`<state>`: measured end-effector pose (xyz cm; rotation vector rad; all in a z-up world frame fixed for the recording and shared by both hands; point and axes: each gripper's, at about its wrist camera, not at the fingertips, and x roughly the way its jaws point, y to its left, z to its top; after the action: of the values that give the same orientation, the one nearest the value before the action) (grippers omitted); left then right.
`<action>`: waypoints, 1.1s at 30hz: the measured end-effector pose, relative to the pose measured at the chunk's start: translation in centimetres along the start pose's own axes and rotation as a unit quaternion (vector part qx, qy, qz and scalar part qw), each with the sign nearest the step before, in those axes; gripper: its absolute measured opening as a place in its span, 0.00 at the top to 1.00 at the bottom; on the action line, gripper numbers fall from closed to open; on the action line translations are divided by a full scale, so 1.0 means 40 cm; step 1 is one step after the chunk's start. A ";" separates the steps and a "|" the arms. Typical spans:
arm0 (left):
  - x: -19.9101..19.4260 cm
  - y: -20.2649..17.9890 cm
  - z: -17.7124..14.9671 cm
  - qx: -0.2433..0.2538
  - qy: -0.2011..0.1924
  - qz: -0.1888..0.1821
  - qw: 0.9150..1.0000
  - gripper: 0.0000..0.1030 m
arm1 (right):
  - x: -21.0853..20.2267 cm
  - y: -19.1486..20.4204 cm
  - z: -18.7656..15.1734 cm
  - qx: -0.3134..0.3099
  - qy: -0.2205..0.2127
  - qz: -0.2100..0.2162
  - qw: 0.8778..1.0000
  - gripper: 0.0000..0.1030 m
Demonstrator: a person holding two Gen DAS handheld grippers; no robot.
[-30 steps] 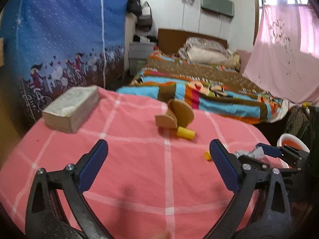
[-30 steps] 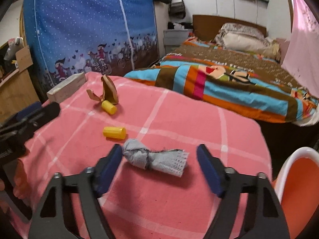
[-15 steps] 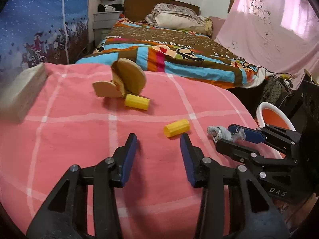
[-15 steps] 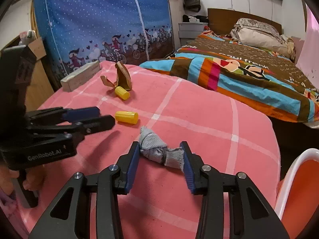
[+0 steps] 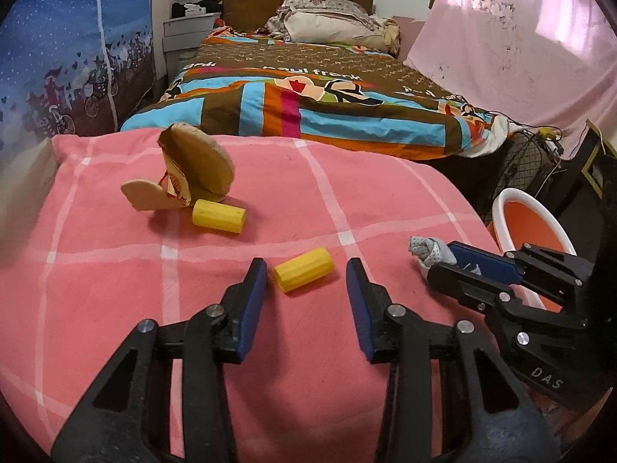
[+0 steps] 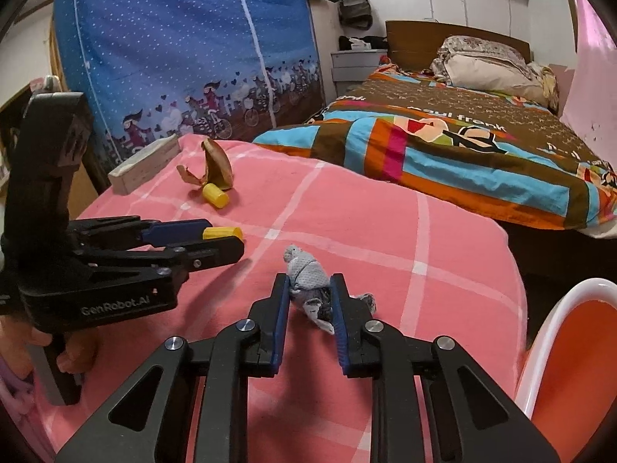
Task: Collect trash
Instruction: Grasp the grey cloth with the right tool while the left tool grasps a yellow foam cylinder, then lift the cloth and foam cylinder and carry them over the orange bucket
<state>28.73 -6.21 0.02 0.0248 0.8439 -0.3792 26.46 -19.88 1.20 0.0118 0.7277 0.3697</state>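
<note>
My right gripper (image 6: 308,303) pinches the soft, light rag (image 6: 308,281) mid-body, while my left gripper (image 5: 304,289), jaws apart, brackets the stiff yellow tube (image 5: 303,269) at twelve o'clock.

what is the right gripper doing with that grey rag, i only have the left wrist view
Observer: The right gripper has both pads pressed against the grey rag, one on each side; a loose end of the rag sticks out past the right finger.
Operator: ok and whats left of the cardboard, that edge is just blur for me
Observer: A pale rectangular block lies at the far-left edge of the pink cloth, apart from the cardboard scrap.
</note>
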 end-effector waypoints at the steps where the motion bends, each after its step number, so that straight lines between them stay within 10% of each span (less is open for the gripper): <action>1: 0.000 0.004 0.000 -0.002 0.000 0.002 1.000 0.62 | 0.001 -0.001 0.001 0.001 0.001 0.001 1.000 0.82; 16: -0.075 0.033 -0.046 -0.061 -0.066 -0.030 0.995 0.66 | -0.028 0.004 -0.017 0.006 -0.033 0.014 0.999 0.82; 33: -0.249 -0.027 -0.101 -0.017 -0.274 0.022 0.961 0.66 | -0.227 0.041 -0.047 -0.019 -0.250 0.044 0.967 0.82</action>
<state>19.42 -3.35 4.76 -0.0903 0.3000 -0.3083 18.49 -21.58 5.90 0.0976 0.2197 0.4439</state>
